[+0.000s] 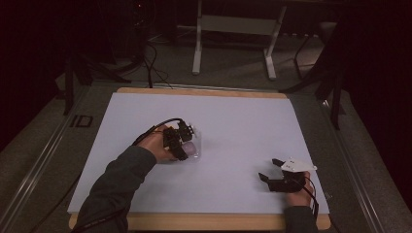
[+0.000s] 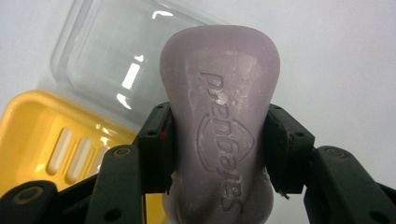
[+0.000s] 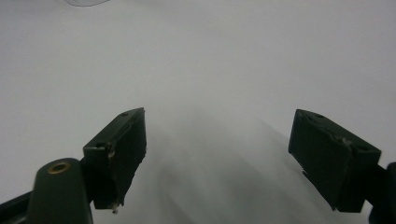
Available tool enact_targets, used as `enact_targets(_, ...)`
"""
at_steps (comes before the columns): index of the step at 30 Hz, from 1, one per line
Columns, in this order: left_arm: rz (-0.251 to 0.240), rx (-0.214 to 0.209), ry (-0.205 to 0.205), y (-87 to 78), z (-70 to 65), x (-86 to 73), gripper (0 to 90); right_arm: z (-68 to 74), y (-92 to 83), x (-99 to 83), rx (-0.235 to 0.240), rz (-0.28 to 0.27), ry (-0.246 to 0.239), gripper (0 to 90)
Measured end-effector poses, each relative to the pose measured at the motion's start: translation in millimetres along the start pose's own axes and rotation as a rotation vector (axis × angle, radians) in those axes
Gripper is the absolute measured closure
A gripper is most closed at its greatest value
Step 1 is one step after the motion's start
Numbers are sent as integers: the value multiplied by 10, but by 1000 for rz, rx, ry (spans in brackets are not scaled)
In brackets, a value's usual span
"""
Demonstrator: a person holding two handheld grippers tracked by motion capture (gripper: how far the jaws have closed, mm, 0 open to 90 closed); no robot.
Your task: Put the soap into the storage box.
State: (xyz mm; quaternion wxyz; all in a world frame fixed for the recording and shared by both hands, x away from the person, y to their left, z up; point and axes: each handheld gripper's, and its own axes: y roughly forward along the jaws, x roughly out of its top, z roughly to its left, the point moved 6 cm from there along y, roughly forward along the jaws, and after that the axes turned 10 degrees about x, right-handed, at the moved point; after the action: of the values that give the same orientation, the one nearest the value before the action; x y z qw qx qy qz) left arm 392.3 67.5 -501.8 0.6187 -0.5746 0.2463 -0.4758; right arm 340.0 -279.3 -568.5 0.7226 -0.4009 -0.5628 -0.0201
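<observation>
dim room, white table point(image 1: 233, 126). we're squeezing the lilac soap bar point(image 2: 219, 126) in our left gripper point(image 2: 218, 149); the left gripper view is revealing a yellow soap dish point(image 2: 42, 135), clear lid point(image 2: 116, 65), embossed lettering we're not reading. right gripper point(image 3: 217, 154) is gaping, empty.

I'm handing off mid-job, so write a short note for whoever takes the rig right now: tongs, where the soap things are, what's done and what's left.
Left tongs: shut on the lilac soap bar, gripped across its narrow waist, embossed face toward the camera.
Right tongs: open, holding nothing, low over the white table sheet at the near right.
Soap dish: the yellow slotted tray and the clear lid lie just beyond the bar on its left, lid open.
Done: the bar is grasped, the dish is open.
Left, probably: set the bar into the yellow tray, release, then close the lid, perhaps with the right tongs.
</observation>
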Motion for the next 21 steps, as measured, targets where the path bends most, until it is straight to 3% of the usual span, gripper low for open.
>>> enact_targets(21,24,13,-65,7,146,-77,499,0,1,1,0,-1,-3,189)
